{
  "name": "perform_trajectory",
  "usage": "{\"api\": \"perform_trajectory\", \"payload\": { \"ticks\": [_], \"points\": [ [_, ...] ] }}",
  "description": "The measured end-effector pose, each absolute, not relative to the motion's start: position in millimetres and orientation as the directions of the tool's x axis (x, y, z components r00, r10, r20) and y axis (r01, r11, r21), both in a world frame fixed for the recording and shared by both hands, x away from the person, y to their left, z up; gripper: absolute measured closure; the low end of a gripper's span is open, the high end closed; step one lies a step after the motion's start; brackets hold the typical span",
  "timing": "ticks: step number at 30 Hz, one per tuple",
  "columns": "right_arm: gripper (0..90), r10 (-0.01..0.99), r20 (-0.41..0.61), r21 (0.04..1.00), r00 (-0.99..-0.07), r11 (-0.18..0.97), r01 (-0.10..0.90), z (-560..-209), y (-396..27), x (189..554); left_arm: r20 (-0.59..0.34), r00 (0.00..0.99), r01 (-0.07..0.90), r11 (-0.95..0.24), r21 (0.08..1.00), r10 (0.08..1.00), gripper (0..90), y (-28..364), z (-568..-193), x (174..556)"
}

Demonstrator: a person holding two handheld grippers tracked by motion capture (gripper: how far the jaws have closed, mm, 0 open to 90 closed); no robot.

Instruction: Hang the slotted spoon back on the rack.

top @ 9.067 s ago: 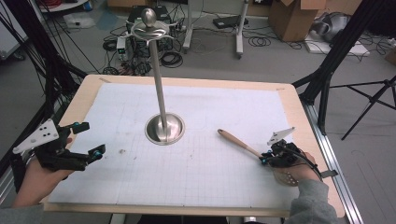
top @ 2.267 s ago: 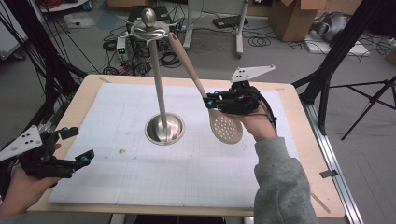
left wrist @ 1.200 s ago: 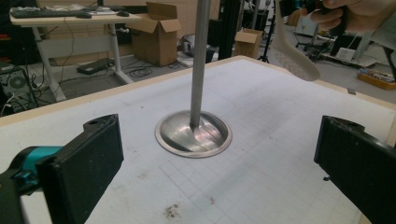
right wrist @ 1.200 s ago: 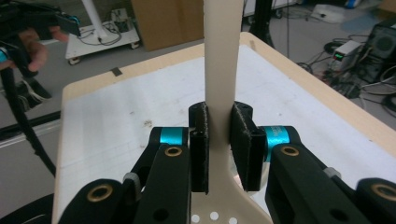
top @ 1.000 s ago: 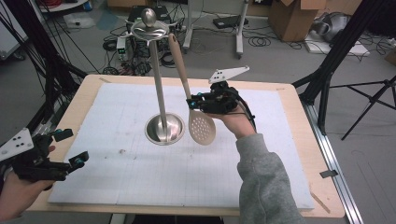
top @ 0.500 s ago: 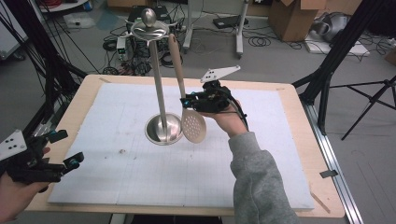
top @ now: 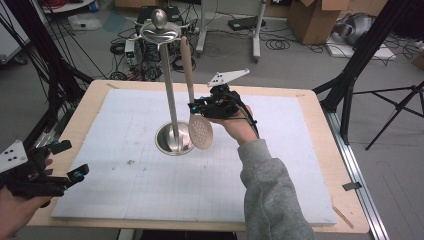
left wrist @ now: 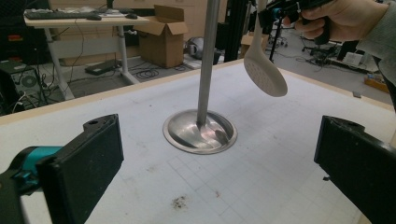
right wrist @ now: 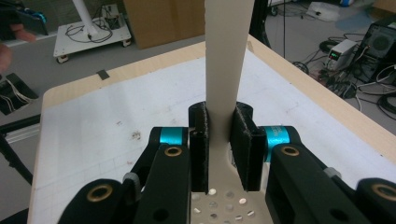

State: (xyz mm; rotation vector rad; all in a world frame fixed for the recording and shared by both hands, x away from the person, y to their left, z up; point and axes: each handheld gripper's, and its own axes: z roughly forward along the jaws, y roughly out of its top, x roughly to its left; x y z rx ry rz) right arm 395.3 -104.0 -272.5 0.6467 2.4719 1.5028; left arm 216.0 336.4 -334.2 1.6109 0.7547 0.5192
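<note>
My right gripper point(top: 196, 106) has its 2 black jaws pinched on the neck of the beige perforated skimmer spoon with a wooden handle point(top: 200, 131), holding it upright in the air, bowl down, handle rising just beside the tall polished steel utensil stand with a round dished base point(top: 170, 100) on the white gridded mat point(top: 150, 200). My left gripper point(top: 67, 161) sits at the mat's near left corner, well apart, jaws spread wide with nothing between them.
</note>
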Motion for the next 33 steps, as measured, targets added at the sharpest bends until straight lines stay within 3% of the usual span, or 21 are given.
{"api": "perform_trajectory", "payload": {
  "ticks": [29,33],
  "points": [
    [76.9,0.49,0.059,0.893,-0.869,0.363,0.266,-277.9,-93.7,396.7,-0.083,0.691,0.201,-0.08,0.976,0.718,1.7,333.4,-338.3,216.3],
    [69.9,0.491,0.054,0.898,-0.869,0.356,0.257,-276.6,-94.0,394.8,-0.084,0.69,0.203,-0.081,0.976,0.719,1.7,332.8,-339.5,217.1]
  ]
}}
